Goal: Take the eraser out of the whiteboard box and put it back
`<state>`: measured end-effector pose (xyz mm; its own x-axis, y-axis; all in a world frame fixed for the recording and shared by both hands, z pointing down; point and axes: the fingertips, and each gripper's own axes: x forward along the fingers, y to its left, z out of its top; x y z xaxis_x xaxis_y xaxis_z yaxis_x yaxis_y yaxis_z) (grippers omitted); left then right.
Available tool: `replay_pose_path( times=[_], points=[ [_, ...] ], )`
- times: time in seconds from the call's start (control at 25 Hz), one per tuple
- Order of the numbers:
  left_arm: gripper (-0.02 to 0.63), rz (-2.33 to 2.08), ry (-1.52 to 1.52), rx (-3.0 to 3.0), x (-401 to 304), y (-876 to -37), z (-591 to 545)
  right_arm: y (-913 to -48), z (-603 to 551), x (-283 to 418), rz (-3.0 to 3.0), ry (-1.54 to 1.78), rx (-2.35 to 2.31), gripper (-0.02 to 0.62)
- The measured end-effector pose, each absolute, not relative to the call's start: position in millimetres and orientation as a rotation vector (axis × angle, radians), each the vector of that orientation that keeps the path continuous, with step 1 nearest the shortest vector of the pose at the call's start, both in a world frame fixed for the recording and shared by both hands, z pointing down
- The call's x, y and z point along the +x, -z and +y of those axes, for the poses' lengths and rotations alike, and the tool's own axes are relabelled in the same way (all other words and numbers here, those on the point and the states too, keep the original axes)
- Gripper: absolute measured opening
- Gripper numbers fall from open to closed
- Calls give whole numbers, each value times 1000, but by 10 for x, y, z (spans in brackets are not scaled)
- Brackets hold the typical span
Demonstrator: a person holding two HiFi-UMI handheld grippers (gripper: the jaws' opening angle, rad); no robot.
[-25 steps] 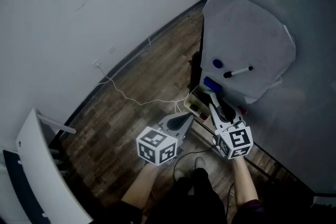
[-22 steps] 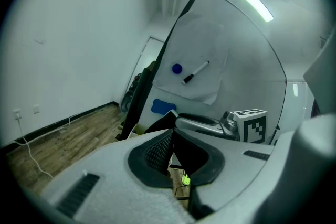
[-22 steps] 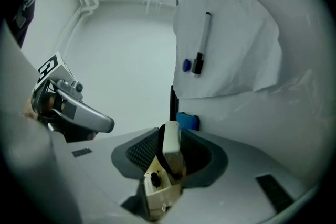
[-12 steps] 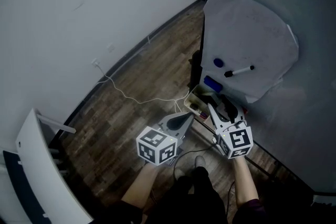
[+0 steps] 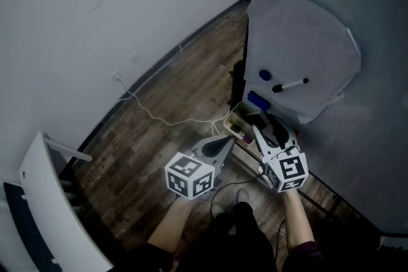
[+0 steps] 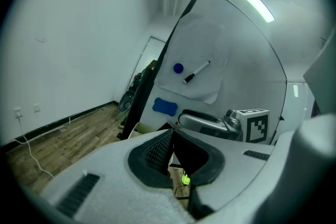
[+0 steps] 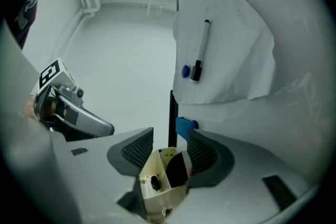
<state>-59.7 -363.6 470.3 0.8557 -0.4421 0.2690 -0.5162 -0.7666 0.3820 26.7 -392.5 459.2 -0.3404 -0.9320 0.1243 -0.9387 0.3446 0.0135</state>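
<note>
A cream whiteboard box (image 5: 239,125) hangs at the board's lower left corner. In the right gripper view the box (image 7: 157,186) sits between my jaws, and a dark eraser (image 7: 177,169) stands in its right compartment. My right gripper (image 7: 170,139) is open; its jaws have just been opening, and the pads flank the box top without pressing on the eraser. From the head view the right gripper (image 5: 266,129) reaches over the box. My left gripper (image 5: 229,140) hovers just left of the box, shut and holding nothing, its tips (image 6: 172,135) meeting.
On the whiteboard (image 5: 319,28) are a paper sheet, a black marker (image 5: 290,85), a round blue magnet (image 5: 264,75) and a blue bone-shaped pad (image 5: 257,100). A white cable (image 5: 159,116) trails over the wood floor. White furniture (image 5: 44,200) stands at bottom left.
The right gripper's jaws have spread apart over the box, leaving the dark eraser in the box. Both hands stay where they were.
</note>
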Motion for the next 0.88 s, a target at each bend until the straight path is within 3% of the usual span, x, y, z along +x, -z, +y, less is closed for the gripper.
replay_pose_path(
  times=[0.56, 0.88],
  points=[
    [6, -790, -80, 2729, -594, -3838, -3563, -3773, -3574, 213, -2785, -253, 1759, 66],
    [6, -854, 24, 2825, -594, -3281, -3364, -3341, -3307, 187, -2888, -207, 1722, 35]
  ],
)
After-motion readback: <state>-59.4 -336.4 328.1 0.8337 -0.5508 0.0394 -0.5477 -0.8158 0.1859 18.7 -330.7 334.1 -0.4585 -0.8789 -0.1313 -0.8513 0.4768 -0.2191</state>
